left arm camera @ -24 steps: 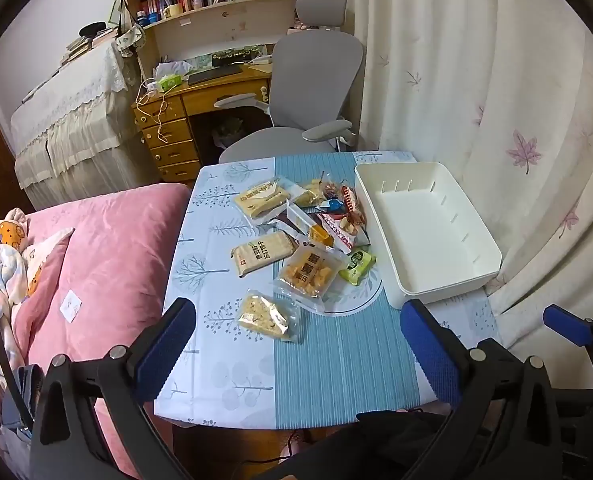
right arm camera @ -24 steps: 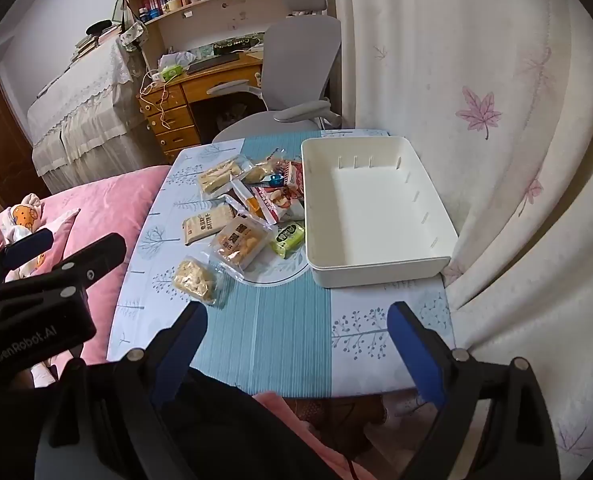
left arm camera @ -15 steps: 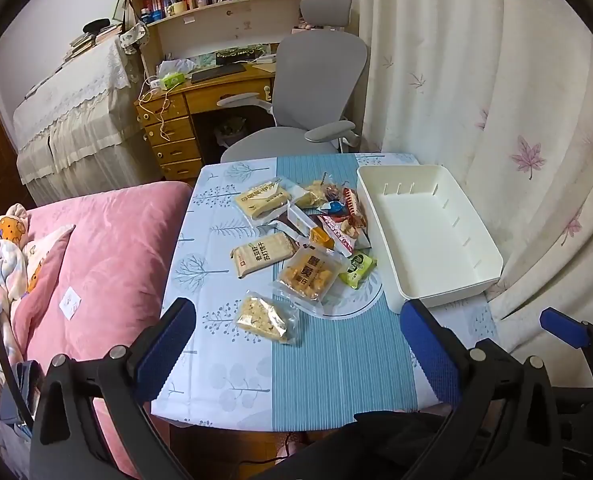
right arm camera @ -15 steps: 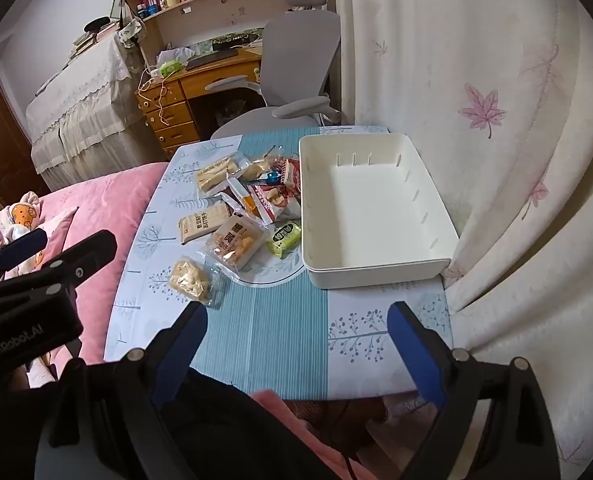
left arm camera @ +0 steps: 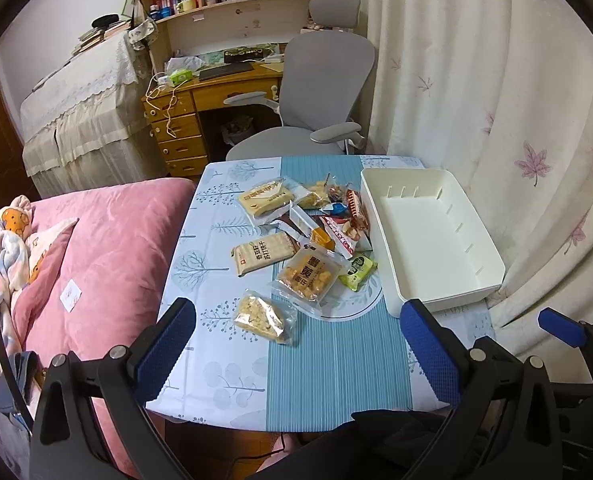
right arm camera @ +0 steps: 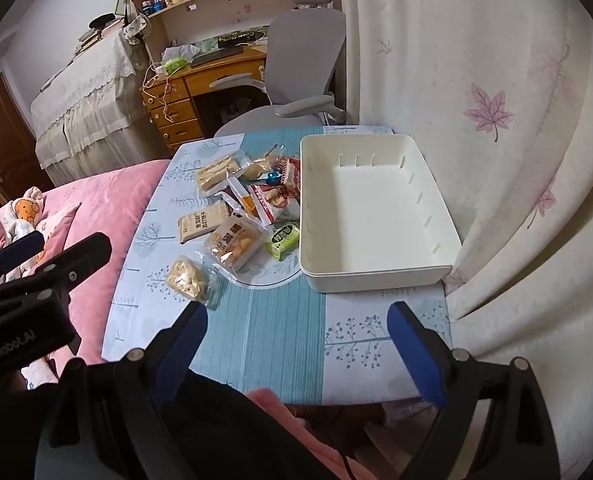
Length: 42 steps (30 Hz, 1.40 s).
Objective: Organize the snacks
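My left gripper (left arm camera: 296,344): fingers spread, holding nothing, above near table (left arm camera: 336,360) edge | my right gripper (right arm camera: 296,344): fingers spread, holding nothing | snack packets (left arm camera: 308,236): loose pile, table centre, left of white bin (left arm camera: 448,292) | bin: table right side.

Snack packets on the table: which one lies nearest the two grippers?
The clear packet of pale crumbly pieces, alone at the near end of the pile. Every other packet, including the small green one beside the white bin, lies farther back.
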Tool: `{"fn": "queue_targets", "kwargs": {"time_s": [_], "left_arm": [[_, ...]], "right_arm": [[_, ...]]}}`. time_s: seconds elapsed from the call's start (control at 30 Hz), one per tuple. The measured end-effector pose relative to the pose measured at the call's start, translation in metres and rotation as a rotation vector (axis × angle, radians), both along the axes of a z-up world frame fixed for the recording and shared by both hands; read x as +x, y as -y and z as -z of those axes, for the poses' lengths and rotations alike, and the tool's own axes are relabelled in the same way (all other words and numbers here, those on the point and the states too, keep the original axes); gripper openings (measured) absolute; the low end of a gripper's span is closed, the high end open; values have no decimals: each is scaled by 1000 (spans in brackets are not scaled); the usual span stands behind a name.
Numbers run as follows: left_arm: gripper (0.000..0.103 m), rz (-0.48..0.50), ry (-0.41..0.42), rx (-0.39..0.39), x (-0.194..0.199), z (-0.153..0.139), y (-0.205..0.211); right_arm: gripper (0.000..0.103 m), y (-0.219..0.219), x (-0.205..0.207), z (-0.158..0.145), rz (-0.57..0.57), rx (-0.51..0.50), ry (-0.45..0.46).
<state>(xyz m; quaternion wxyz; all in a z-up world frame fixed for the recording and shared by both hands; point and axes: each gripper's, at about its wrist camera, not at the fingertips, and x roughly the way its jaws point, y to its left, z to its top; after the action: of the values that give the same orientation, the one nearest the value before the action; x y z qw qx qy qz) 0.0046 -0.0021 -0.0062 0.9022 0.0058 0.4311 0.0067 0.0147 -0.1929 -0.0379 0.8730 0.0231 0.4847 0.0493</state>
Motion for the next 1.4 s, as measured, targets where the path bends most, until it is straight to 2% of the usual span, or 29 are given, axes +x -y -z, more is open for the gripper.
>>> {"fn": "queue_targets", "kwargs": {"time_s": [0.6,0.73,1.03,1.2,1.4], "left_arm": [[102,-46,-12,-13,-5,0,5],[102,-57,6,8,-7,-2,7],[102,-63,-17,9,0,-7,0],[102,-61,-35,-11,6,-4,-10],[102,-42,-48,-60,13,2,-26]], "right_arm": [[92,13,10,9,-40,18,-41],[92,16,11,6,-48,33,-23],[92,18,19,3,-53,71,-6],[92,16,21,3,-81,115,0],[92,3,27,5,-111,105,-8]]}}
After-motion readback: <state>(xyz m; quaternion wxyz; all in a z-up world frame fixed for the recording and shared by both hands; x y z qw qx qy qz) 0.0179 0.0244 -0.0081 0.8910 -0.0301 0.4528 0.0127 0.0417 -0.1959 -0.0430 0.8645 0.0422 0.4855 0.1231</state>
